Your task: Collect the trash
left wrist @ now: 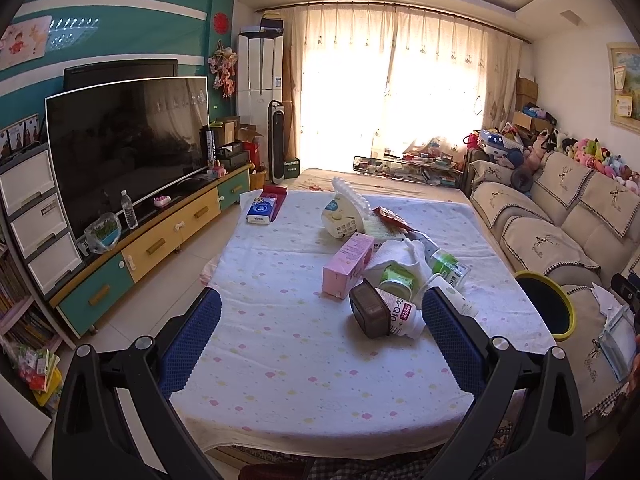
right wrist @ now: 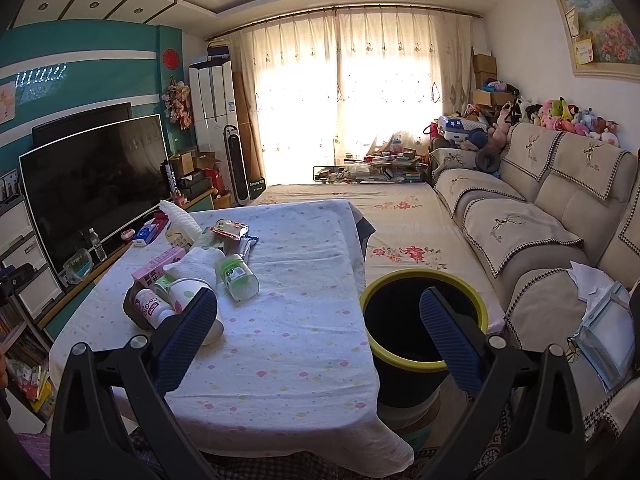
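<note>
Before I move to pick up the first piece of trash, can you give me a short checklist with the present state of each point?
1. Left claw open and empty: ok.
2. Right claw open and empty: ok.
3. Trash bin upright, mouth open, beside the table: ok.
4. Trash within view on the tablecloth: ok, the Co-Q10 bottle and brown lid lie nearest the left claw.
5. Items separated for a clean grasp: not ok, the pink box, white cloth and green-label jar are piled together.
6. Bin empty: cannot tell, its inside is dark.
</note>
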A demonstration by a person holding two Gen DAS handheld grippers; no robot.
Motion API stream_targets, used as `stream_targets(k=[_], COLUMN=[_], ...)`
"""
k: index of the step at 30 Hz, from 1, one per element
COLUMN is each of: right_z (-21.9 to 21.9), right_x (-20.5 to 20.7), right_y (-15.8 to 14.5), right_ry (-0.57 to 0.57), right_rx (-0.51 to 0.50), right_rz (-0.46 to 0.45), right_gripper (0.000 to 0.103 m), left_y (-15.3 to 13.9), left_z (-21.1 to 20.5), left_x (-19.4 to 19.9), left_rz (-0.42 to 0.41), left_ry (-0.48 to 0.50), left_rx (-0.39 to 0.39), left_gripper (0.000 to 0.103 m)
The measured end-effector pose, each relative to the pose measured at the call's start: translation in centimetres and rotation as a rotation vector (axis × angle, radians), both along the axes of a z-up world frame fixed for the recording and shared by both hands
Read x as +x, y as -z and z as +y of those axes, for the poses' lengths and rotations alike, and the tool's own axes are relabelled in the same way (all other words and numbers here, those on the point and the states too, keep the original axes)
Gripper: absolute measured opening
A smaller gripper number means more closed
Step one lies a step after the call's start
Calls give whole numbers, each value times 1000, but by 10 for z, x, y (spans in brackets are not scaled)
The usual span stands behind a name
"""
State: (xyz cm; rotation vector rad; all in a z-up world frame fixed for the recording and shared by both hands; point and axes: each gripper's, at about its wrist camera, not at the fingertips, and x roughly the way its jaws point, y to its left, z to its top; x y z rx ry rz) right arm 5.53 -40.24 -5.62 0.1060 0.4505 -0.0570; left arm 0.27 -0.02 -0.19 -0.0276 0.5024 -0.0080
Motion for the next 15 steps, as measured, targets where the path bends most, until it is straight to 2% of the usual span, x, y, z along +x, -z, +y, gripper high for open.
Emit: stream_targets(k=[15], right_z=[0], right_x=[1], right_y=[1], right_ry=[0], right_rx=[3], right_rz=[5], right_gripper=[97], left_y=[4], left_z=[-2], left_x=[1], left_rz=[10], left_ry=[2], left_rx=[-2], left_gripper=[99])
